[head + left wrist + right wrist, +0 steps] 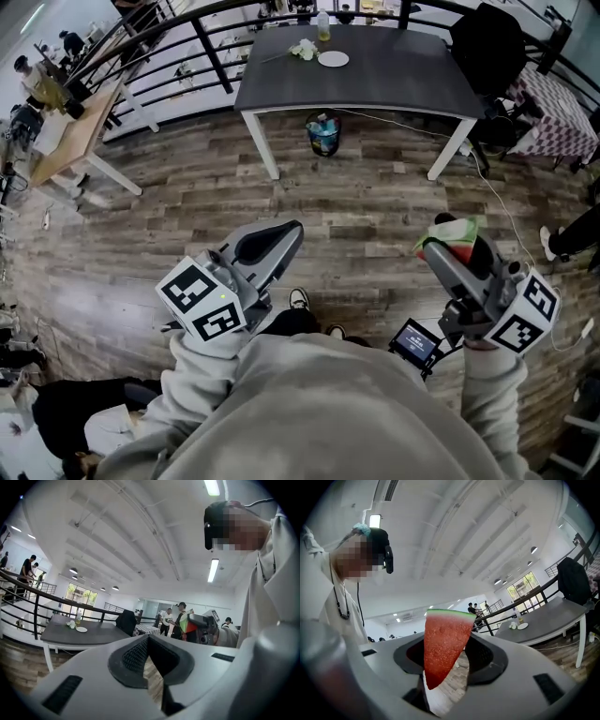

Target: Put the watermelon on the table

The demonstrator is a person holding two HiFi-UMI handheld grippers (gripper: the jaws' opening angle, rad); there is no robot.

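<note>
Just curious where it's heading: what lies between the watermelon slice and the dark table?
Only bare wooden floor, seen in the head view; a small bin stands under the table.

The table (375,70) stands ahead, well apart from both grippers, with a railing (187,37) behind it, a bin (323,133) on the floor beneath it and a chair (487,42) at its far right corner. On its far left part lies a plate (333,59), with a bottle (323,26) behind that. Nearer, the left gripper (272,239) is at left and the right gripper (455,234) at right, a watermelon slice (443,644) between the right one's jaws, and a second table (75,131) stands far left.
</note>
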